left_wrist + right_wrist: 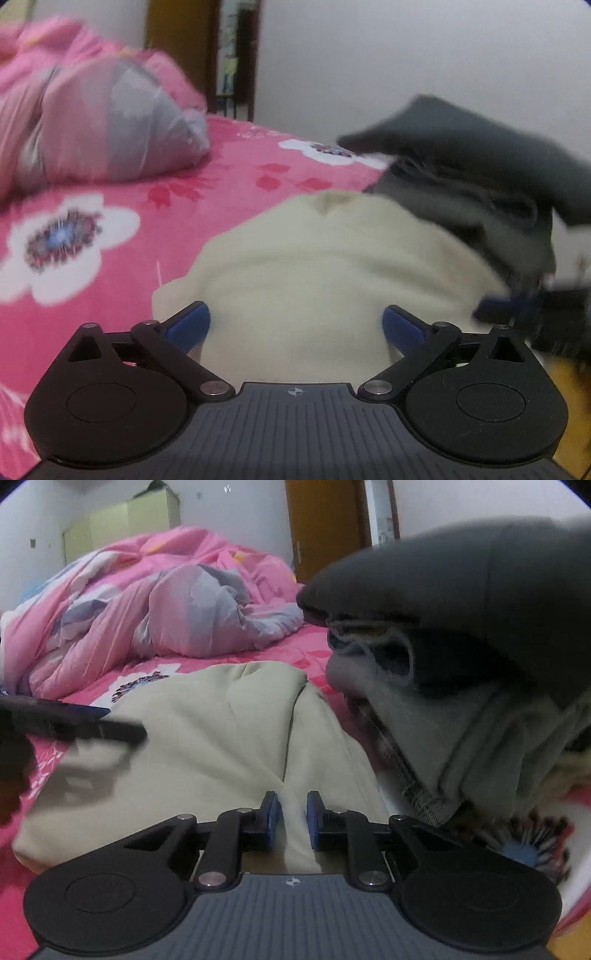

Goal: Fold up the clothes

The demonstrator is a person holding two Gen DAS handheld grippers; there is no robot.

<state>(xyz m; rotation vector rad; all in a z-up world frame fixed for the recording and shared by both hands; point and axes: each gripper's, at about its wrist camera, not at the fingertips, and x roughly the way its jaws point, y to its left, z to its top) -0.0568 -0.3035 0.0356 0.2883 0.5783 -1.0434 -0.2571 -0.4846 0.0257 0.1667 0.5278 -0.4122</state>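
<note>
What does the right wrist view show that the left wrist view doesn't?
Right wrist only: the green cabinet against the far wall, and the right gripper with jaws nearly shut on a ridge of the cream garment.
Left wrist only: the left gripper with jaws wide open over that garment.
Both: the stacked grey clothes, pink quilt, floral bedsheet.

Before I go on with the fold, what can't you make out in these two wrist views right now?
- Left wrist view: right gripper is a motion-blurred smear at the right edge; its grip is unreadable there.
- Right wrist view: left gripper is blurred and cut off by the left edge.
- Right wrist view: whether the right gripper pinches the cream garment; pads nearly shut.
- Both views: the grey clothes pile hides the bed behind.
</note>
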